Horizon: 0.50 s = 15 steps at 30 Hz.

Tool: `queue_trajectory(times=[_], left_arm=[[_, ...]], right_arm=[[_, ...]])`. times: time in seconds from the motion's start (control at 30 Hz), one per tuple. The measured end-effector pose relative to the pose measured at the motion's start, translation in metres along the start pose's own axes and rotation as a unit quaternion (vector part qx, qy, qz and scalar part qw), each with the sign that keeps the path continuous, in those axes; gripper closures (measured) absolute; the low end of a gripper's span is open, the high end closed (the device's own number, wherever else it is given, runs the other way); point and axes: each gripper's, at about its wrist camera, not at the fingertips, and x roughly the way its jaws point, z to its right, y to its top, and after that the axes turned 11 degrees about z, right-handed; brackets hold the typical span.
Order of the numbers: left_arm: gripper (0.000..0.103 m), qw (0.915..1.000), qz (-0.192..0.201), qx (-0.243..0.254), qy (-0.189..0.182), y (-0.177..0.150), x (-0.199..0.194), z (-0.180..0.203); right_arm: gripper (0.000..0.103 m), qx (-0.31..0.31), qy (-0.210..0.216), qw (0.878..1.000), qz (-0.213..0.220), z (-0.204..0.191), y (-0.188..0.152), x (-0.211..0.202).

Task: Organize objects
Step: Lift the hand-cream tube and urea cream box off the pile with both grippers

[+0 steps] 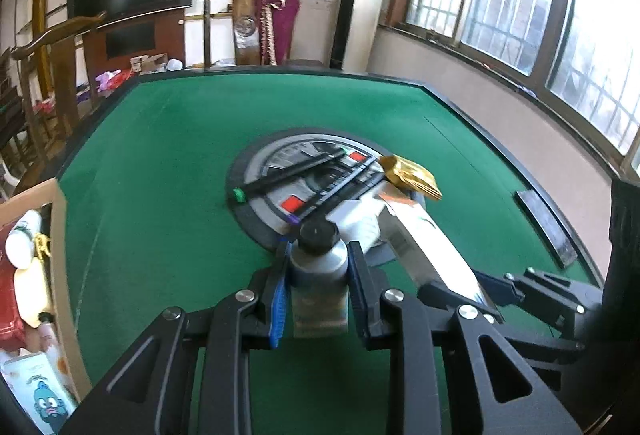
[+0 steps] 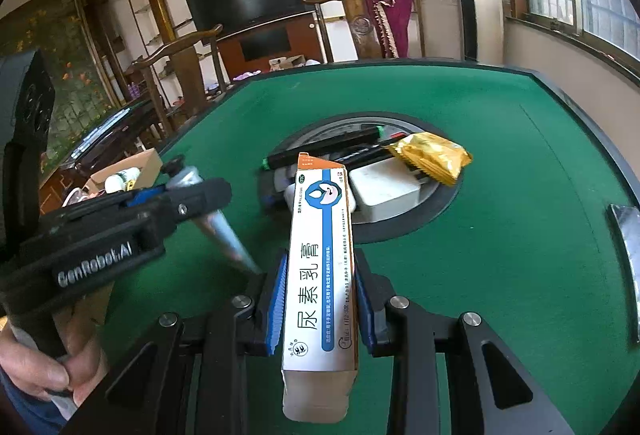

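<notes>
My left gripper (image 1: 318,267) is shut on a grey tube with a black cap (image 1: 318,255), held above the green table (image 1: 160,155). In the right wrist view the same left gripper (image 2: 188,191) shows at the left, with the tube (image 2: 218,225) slanting down from it. A white and blue ointment box (image 2: 322,267) stands lengthwise in my right gripper (image 2: 322,299), which is shut on it. That box (image 1: 428,239) and the right gripper (image 1: 476,287) also appear at the right of the left wrist view. Both grippers hover near the round centre panel (image 2: 436,215).
On the centre panel lie black pens (image 1: 296,171), a gold packet (image 2: 430,157) and a white block (image 2: 384,191). A cardboard box (image 1: 28,267) with bottles and packets sits at the table's left edge. A dark flat object (image 1: 546,231) lies at the right rim. Wooden chairs (image 2: 184,71) stand beyond.
</notes>
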Motion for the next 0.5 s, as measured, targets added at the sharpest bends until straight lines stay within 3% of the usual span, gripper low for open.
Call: queue_trajectory(times=[0.5], left_arm=[[0.077, 0.9996, 0.013, -0.023, 0.013, -0.001, -0.018, -0.030]], right_arm=[[0.070, -0.011, 0.030, 0.999, -0.004, -0.035, -0.003, 0.009]])
